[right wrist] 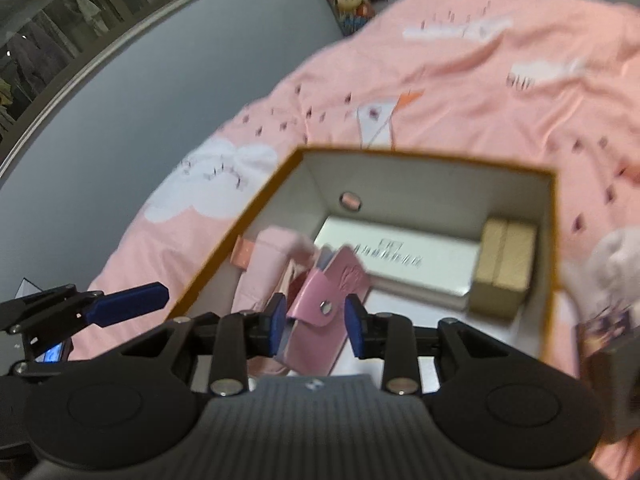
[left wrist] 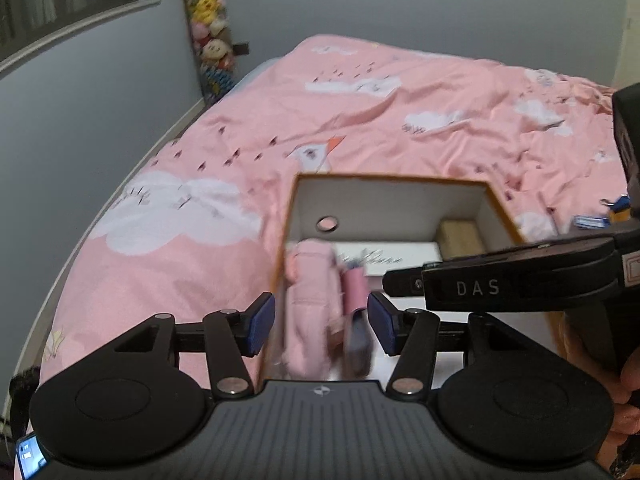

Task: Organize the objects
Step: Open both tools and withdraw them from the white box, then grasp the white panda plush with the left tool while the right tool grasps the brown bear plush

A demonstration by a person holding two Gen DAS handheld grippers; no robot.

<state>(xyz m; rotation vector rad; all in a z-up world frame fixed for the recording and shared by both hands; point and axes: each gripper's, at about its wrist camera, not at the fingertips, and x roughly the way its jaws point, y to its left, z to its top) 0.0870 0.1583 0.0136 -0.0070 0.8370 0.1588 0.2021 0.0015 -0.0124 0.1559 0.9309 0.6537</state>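
An open box with an orange rim (left wrist: 392, 178) (right wrist: 420, 156) sits on the pink bedspread. Inside lie a white flat box (right wrist: 400, 264), a tan small box (right wrist: 504, 264), a pink cloth pouch (left wrist: 310, 300) (right wrist: 264, 264) and a pink snap wallet (right wrist: 320, 300) leaning on the pouch. My left gripper (left wrist: 323, 324) hangs open over the box's near left corner, and its pads stand clear of the pouch and wallet below. My right gripper (right wrist: 316, 324) is open just above the wallet, one pad on each side of it. Its black finger (left wrist: 500, 280) crosses the left wrist view.
The bedspread (left wrist: 400, 112) spreads wide around the box. Small blue items (left wrist: 592, 220) lie on it to the right. A column of plush toys (left wrist: 208, 40) stands in the corner by the grey wall. A white fluffy thing (right wrist: 612, 264) shows at the right edge.
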